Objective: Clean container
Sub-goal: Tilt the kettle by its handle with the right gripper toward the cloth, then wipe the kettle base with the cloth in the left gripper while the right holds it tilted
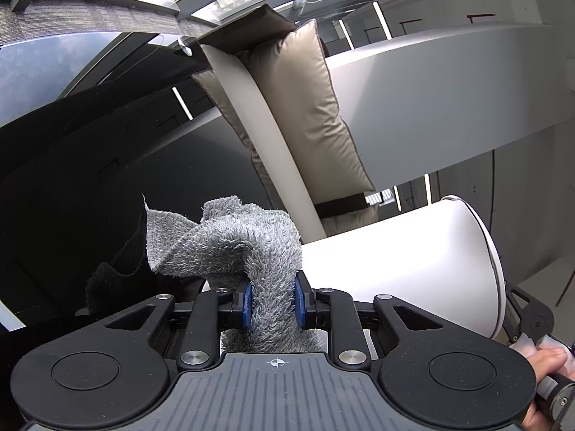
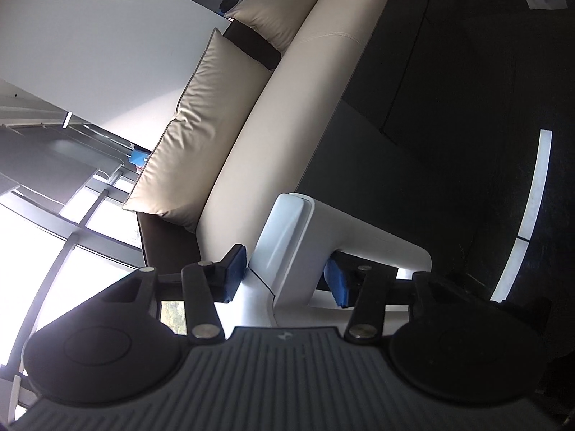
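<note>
Left hand-held gripper (image 1: 272, 301) was pinching a grey terry cloth (image 1: 233, 240) between its blue pads (image 1: 247, 301); the cloth bunched up above the fingertips and a tail hung down below them. Cloth sat against the side wall of the white container (image 1: 413, 251), at the end away from its rim.

In the left wrist view the container lay tilted on its side, off the dark glossy surface (image 1: 72, 186), with its wider rimmed end pointing right. At that right edge, part of the other hand-held gripper and a hand (image 1: 550, 362) on its handle showed just beside the container's rim.

Right hand-held gripper (image 2: 285, 280) was clamped on the container (image 2: 359, 230) near its rim: one blue pad (image 2: 235, 273) pressed on the pale lid-like part at the end, the other pad (image 2: 336, 283) on the far side of the white wall. Fingers were spread only as wide as that wall.

Background in both views: a beige cushioned sofa (image 2: 215, 115) and windows, all skewed by camera tilt. Could not tell whether the container's inside was dirty; the opening wasn't in view.
</note>
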Demonstrator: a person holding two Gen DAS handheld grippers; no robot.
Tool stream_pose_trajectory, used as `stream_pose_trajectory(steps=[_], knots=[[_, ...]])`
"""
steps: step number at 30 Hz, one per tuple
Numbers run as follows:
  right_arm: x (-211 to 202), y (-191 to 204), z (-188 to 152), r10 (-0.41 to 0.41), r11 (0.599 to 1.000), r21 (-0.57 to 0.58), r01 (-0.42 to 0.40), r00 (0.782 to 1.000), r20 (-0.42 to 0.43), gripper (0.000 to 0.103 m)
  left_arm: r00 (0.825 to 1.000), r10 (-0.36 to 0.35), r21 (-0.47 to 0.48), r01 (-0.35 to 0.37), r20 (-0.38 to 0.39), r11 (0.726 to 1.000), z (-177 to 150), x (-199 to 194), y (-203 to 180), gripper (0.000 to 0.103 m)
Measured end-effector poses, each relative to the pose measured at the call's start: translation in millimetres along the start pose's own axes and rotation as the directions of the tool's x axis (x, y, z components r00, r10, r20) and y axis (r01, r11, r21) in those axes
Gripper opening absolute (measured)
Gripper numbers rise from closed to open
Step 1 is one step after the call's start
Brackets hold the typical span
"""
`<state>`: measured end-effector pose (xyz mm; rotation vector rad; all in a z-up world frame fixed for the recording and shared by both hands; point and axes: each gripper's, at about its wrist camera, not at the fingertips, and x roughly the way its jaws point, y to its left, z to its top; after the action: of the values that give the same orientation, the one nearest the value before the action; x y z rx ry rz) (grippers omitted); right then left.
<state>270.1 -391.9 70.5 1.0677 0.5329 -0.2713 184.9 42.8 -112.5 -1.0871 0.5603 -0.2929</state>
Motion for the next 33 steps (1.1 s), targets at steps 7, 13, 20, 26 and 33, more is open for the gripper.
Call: stream_pose_trajectory(steps=[7,13,20,26,33], knots=[[9,-4,12,0.048,0.995,-0.088,-0.056,0.995,-0.091,0.052,1.0,-0.013,0.015,0.013,0.009,1.0,-1,0,-4,0.02],[25,0,24,0.099,0.982,-0.137,-0.128,0.975,-0.201,0.052,0.999,-0.043,0.026,0.043,0.022,0.999,-2,-1,-9,0.02],[39,1,30,0.153,0.963,-0.172,-0.209,0.945,-0.29,0.053,0.996,-0.08,0.037,0.079,0.044,0.996,-2,-2,-15,0.02],[45,6,31,0.176,0.951,-0.186,-0.245,0.93,-0.324,0.053,0.992,-0.115,0.034,0.113,0.057,0.993,-1,-3,-17,0.02],[46,23,32,0.094,0.962,-0.21,-0.173,0.935,-0.342,0.054,0.991,-0.122,0.035,0.12,0.059,0.992,-1,-4,-17,0.02]])
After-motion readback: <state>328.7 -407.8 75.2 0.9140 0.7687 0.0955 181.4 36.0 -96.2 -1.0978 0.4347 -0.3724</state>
